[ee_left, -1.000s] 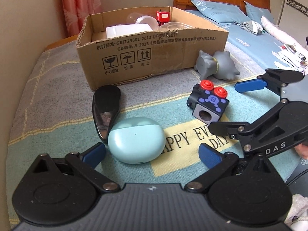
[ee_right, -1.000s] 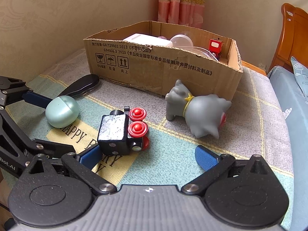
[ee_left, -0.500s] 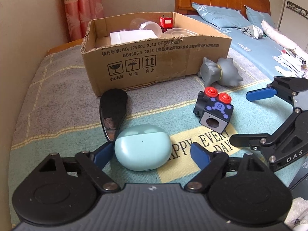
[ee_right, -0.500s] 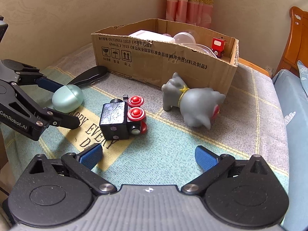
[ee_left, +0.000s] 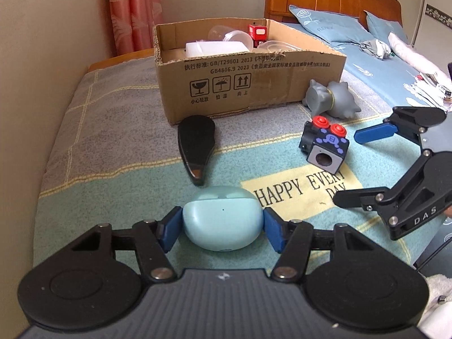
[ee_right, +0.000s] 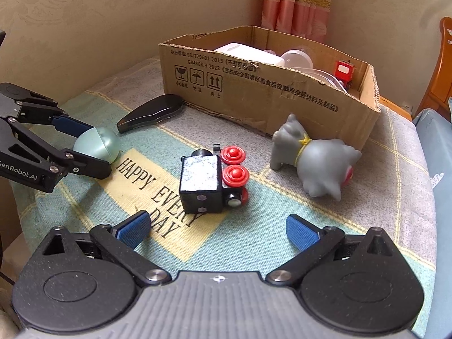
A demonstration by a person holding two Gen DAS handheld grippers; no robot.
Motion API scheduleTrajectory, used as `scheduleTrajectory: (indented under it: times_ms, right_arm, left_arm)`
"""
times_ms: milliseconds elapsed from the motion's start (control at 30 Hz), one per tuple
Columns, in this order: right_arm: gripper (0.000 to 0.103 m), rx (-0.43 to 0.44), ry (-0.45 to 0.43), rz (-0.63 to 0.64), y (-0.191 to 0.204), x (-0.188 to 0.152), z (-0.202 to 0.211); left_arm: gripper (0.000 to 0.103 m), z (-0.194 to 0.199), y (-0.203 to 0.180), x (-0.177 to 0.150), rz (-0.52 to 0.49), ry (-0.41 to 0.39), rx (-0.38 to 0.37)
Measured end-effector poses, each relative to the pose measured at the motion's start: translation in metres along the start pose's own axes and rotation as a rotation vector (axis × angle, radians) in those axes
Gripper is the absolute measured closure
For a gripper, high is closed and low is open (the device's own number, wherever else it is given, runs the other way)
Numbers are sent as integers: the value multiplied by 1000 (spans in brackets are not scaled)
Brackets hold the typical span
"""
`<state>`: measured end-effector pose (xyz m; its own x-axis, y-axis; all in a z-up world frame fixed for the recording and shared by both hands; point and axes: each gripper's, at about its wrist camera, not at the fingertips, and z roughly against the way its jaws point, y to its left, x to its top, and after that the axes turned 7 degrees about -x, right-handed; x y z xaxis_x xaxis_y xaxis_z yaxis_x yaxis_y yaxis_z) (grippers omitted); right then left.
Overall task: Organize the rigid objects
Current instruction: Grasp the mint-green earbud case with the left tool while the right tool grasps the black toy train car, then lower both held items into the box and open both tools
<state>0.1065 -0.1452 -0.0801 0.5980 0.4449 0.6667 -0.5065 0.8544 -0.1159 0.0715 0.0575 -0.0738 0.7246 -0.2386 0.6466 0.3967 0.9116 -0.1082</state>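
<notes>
While the left tongs [ee_left: 221,227] had just been closing, their blue pads [ee_left: 171,230] came up against both sides of the mint case [ee_left: 221,220], low in the middle of the left wrist frame, and they held it there on the blanket [ee_left: 113,186]. From the right wrist view, that same case [ee_right: 97,145] sat at the left edge, pinched between the black arms of the left tongs [ee_right: 84,149].

Over on the other side, the right tongs [ee_right: 219,230] stood wide, nothing between them, low in the frame just short of the black cube [ee_right: 202,182] with its red knobs [ee_right: 234,173]. That cube lay on the yellow patch [ee_right: 169,197] lettered "HAPPY EVERY DAY", apart from both pads.

Right of the cube, the grey cat [ee_right: 313,159] stood near the front wall of the box [ee_right: 268,96], which filled the upper middle of the frame. Inside the box were a white block [ee_right: 248,55], clear tubs [ee_right: 298,59] and a small red toy [ee_right: 344,72].

At the box's left corner, a black flat piece [ee_right: 152,113] lay on the blanket, just up from the case. In the left wrist view, a bed [ee_left: 375,65] with blue pillows [ee_left: 325,26] took the upper right.
</notes>
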Motion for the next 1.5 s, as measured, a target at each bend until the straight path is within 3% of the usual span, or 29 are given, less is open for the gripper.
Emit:
scheduleTrajectory:
  times_ms: [300, 567, 733, 1133, 1500]
  right_arm:
    - [2, 50, -11, 62, 9, 20, -16]
    - [26, 32, -15, 38, 4, 27, -15]
    - [48, 8, -5, 22, 0, 30, -12]
    - [48, 5, 4, 24, -9, 30, 8]
    - [48, -6, -75, 38, -27, 49, 43]
  left_arm:
    - [34, 2, -3, -4, 31, 4, 56]
    - [33, -1, -6, -2, 59, 2, 82]
    - [43, 0, -6, 1, 47, 4, 82]
    - [43, 10, -13, 11, 0, 8, 38]
    - [43, 26, -16, 35, -33, -23, 27]
